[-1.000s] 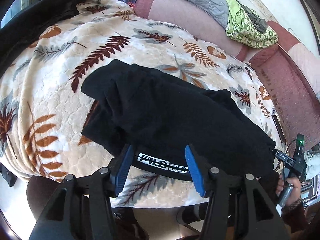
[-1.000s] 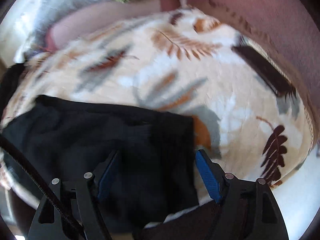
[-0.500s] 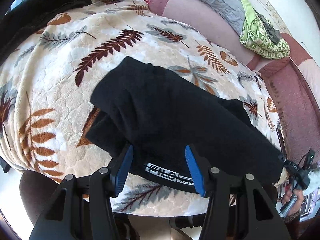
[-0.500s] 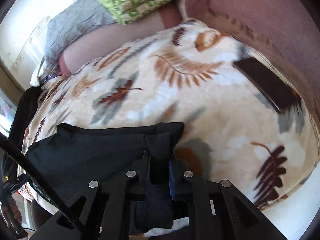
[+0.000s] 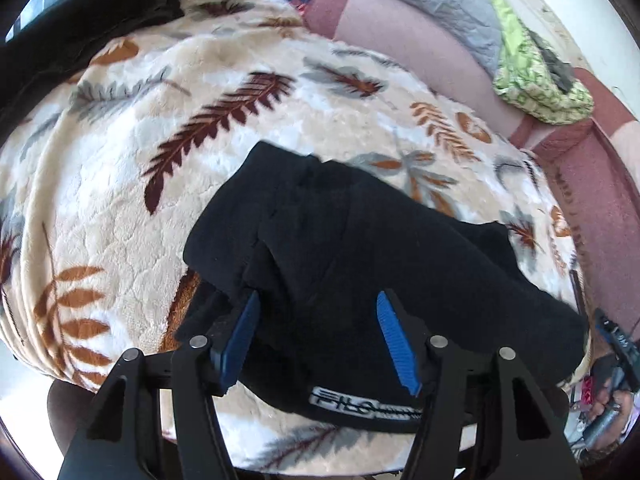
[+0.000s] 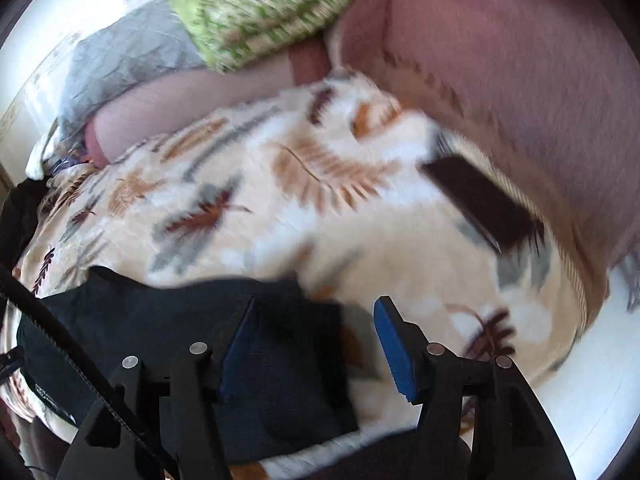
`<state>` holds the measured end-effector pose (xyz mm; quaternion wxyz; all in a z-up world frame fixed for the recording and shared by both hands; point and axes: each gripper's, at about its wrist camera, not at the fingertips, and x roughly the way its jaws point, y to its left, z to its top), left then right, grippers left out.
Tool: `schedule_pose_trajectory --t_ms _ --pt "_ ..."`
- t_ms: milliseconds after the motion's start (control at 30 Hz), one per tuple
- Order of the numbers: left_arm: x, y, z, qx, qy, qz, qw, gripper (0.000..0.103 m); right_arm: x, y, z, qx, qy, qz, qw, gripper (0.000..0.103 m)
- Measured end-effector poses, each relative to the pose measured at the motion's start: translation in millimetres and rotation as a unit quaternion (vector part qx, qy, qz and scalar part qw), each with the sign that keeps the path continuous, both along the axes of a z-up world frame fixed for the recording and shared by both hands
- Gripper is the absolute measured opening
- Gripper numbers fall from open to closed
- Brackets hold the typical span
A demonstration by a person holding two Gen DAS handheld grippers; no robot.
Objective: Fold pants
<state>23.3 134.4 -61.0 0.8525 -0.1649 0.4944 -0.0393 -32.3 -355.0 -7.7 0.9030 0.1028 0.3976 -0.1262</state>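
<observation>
Black pants [image 5: 360, 260] lie folded in a thick bundle on the leaf-patterned blanket [image 5: 120, 220], a white logo on the waistband near the front edge. My left gripper [image 5: 316, 300] hovers over the bundle's near end. Its jaws are opening, with the fabric below and between the blue pads but not pinched. In the right wrist view the pants [image 6: 160, 320] fill the lower left. My right gripper [image 6: 316, 304] hangs above their right edge. Its jaws are opening too, and the pads press on nothing.
The blanket covers a pink sofa [image 5: 592, 208]. A green patterned cloth [image 5: 536, 80] and a grey quilt [image 5: 432, 4] lie along its back. A flat dark object [image 6: 480, 204] rests on the blanket at right. Another black garment [image 5: 80, 20] is heaped at far left.
The right gripper clamped the pants' right edge half a second ago, then let go, spread its jaws and rose. The left gripper slid forward over the bundle and widened a little.
</observation>
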Motion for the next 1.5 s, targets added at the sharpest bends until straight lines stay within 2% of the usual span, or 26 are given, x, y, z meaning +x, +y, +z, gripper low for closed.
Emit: schedule_pose_trajectory --t_ms 133,267,367,467,533,600,700,767,833,933,1033,1133,1167,1267,1433,1500 --pt "-9 -4 -1 0.031 -0.019 -0.015 0.9992 0.060 23 44 15 -0.109 0.012 0.013 0.994 0.070" --pt "-15 -5 -8 0.052 -0.035 -0.037 0.9973 0.059 22 42 13 -0.173 0.034 -0.007 0.984 0.071" --pt "-16 -10 -9 0.071 -0.042 -0.036 0.9960 0.059 23 49 24 -0.127 0.014 0.021 0.992 0.071" --pt "-20 -17 -10 0.097 -0.050 -0.036 0.9934 0.059 43 83 27 -0.036 0.002 0.106 0.994 0.069" --pt "-24 -20 -9 0.107 -0.047 -0.040 0.9923 0.059 69 118 14 0.030 0.018 0.181 0.983 0.066" --pt "-34 -14 -4 0.097 -0.042 -0.040 0.9936 0.059 96 151 -5 0.054 0.041 0.224 0.972 0.063" --pt "-52 8 4 0.071 -0.044 -0.017 0.9964 0.059 140 188 -38 0.077 0.082 0.256 0.960 0.062" --pt "-65 34 7 0.055 -0.047 0.017 0.9973 0.059 164 196 -57 0.098 0.108 0.246 0.958 0.062" --pt "-74 55 7 0.042 -0.044 0.045 0.9971 0.059 181 195 -71 0.105 0.127 0.231 0.959 0.063" --pt "-83 85 3 0.021 -0.038 0.083 0.9956 0.059 183 194 -67 0.095 0.131 0.234 0.959 0.063" --pt "-84 101 -7 0.009 -0.028 0.106 0.9939 0.059 167 196 -53 0.055 0.119 0.234 0.963 0.063" --pt "-81 106 -19 -0.032 -0.017 0.108 0.9934 0.059 142 209 -33 0.004 0.096 0.247 0.964 0.064" --pt "-79 106 -23 -0.052 -0.014 0.106 0.9929 0.059 137 215 -28 0.001 0.090 0.258 0.962 0.064" --pt "-75 100 -29 -0.092 -0.011 0.100 0.9907 0.059 127 249 -14 0.020 0.082 0.315 0.945 0.066" --pt "-80 100 -25 -0.095 -0.022 0.104 0.9898 0.059 129 331 -5 0.054 0.097 0.402 0.909 0.067" --pt "-85 107 -26 -0.103 -0.023 0.113 0.9880 0.059 123 370 -3 0.056 0.096 0.441 0.891 0.070"
